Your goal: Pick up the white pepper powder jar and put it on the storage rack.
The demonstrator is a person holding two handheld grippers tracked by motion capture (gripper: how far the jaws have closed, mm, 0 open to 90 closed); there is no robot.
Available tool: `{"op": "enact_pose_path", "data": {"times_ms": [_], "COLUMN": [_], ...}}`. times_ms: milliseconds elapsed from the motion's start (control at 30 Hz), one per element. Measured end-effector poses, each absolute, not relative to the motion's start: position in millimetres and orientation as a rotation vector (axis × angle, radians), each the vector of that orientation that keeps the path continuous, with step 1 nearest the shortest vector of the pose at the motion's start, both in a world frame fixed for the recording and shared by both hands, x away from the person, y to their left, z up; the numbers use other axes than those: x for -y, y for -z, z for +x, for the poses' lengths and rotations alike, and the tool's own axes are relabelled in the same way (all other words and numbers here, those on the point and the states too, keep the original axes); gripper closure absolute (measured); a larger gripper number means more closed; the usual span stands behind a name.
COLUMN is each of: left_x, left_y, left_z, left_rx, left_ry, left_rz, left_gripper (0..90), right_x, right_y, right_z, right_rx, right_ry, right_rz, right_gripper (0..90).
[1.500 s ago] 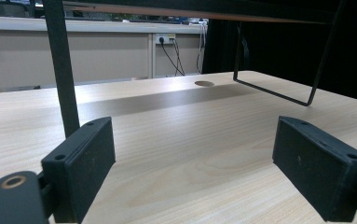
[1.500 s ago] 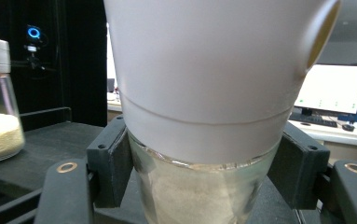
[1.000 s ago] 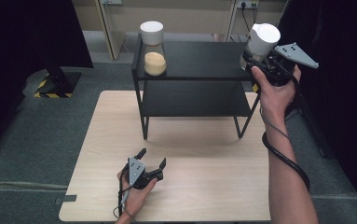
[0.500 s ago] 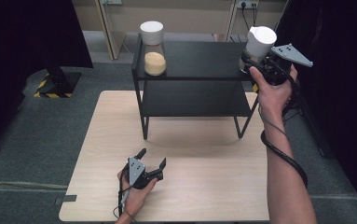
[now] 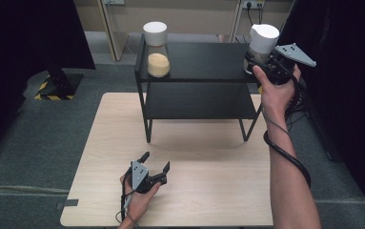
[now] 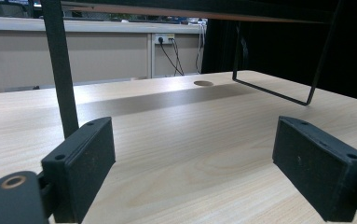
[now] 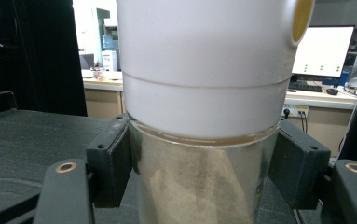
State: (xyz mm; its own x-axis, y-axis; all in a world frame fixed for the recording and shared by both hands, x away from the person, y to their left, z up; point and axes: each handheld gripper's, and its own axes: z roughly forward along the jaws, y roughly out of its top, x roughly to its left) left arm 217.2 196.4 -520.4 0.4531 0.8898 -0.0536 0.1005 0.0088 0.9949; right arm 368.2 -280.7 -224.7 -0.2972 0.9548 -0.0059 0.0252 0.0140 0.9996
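Observation:
A glass jar (image 5: 262, 43) with a white lid, holding sandy grains, is at the right end of the black shelf's top board (image 5: 204, 59). My right gripper (image 5: 260, 64) is shut on its glass body just under the lid; in the right gripper view both pads (image 7: 111, 161) press on the jar (image 7: 204, 140). Its base is hidden, so I cannot tell whether it rests on the board. A second white-lidded jar (image 5: 157, 55) with yellow grains stands on the left end of the top board. My left gripper (image 5: 156, 161) rests on the wooden table (image 5: 208, 200) near the front, open, nothing between its jaws (image 6: 204, 168).
The two-tier shelf stands on the back half of the table; its front-left leg (image 6: 59, 70) rises just ahead of the left gripper. A round hole (image 6: 203, 83) is in the tabletop farther off. A black stand base with striped tape (image 5: 56, 86) sits on the floor at the left.
My right gripper has shifted slightly left with the jar in it. The left gripper has stayed still.

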Motion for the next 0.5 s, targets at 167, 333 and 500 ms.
{"op": "enact_pose_path", "data": {"times_ms": [167,333,500], "left_x": [-196.3,-196.4,-196.3], "left_y": [520.4,520.2,520.5], "left_z": [217.2,217.5,217.2], "left_rx": [-0.933,-0.934,-0.933], "left_ry": [-0.785,-0.783,-0.785], "left_rz": [1.442,1.442,1.441], "left_gripper": [12.3,12.3,12.3], "right_x": [278.9,279.1,279.8], "right_y": [225.2,224.3,225.4], "right_z": [371.4,372.8,373.3], "right_rx": [-1.450,-1.453,-1.448], "right_ry": [-1.407,-1.408,-1.421], "right_rz": [1.071,1.076,1.084], "right_gripper": [30.9,30.8,26.8]}}
